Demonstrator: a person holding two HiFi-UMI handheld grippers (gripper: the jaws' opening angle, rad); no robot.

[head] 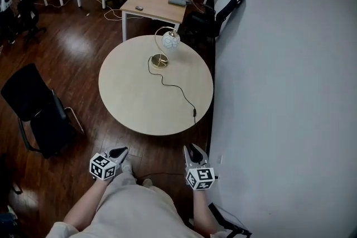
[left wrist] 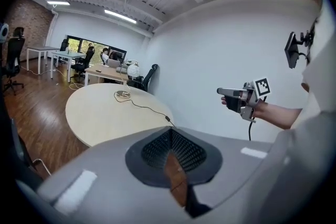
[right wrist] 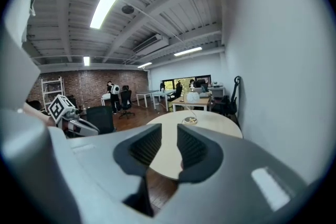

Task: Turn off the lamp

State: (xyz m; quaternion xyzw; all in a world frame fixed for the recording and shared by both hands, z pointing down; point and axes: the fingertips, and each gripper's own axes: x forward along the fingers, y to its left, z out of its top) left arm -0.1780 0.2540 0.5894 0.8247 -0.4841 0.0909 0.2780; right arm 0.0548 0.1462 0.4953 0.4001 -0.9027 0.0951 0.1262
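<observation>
The lamp [head: 170, 40] has a white globe shade on a curved brass stem, and its round brass base [head: 159, 61] stands at the far side of the round table [head: 128, 103]. Its black cord [head: 175, 86] runs toward me to an inline switch [head: 194, 112] near the table's right front edge. Both grippers hang short of the table, near my body. The left gripper [head: 119, 152] has its pads together, empty. The right gripper [head: 193, 152] is open with a narrow gap and nothing in it. In the right gripper view the lamp [right wrist: 192, 97] lies straight ahead beyond the jaws [right wrist: 164, 139].
A black chair [head: 36, 111] stands left of the table. A white wall [head: 279, 92] runs close along the table's right side. Behind the table are a wooden desk [head: 153, 5], more desks and black chairs. The floor is dark wood.
</observation>
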